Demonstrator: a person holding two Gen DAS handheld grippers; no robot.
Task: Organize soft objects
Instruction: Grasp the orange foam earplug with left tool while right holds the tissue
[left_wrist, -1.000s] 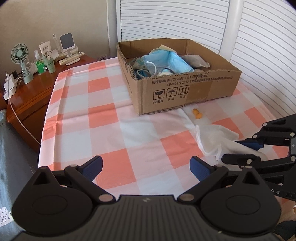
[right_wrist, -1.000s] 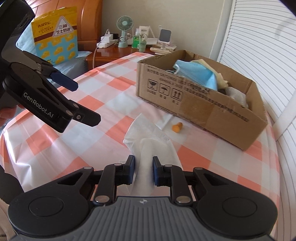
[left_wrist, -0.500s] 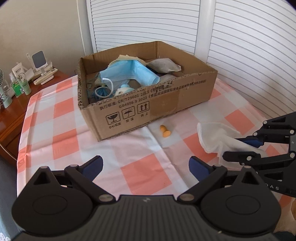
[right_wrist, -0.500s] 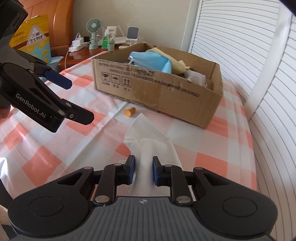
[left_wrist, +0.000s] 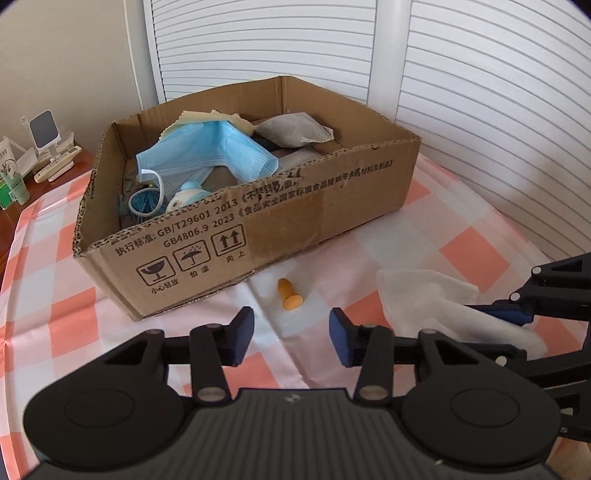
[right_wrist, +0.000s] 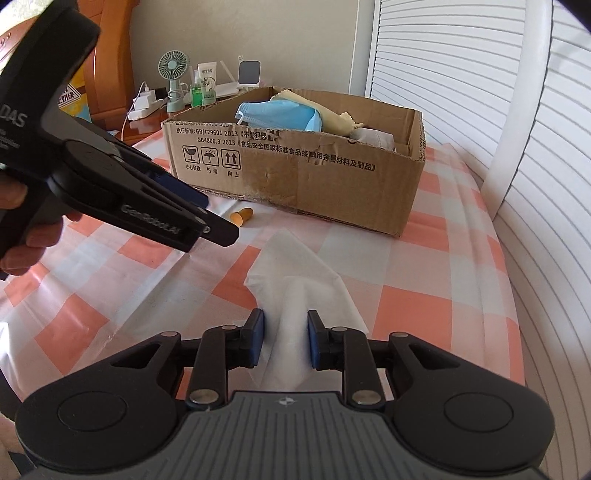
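Right tool pinching the white cloth, left tool open over the earplug.
Cloth lies in front of the cardboard box, twd its right end, bunched btwn the right tool's pads. Orange earplug sits just in front of the box's printed wall. Left tool's fingers apart, holding nothing. Face mask inside the box.

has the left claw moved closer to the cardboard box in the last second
Yes. The left claw has advanced toward the cardboard box and the orange earplug, jaws narrower.
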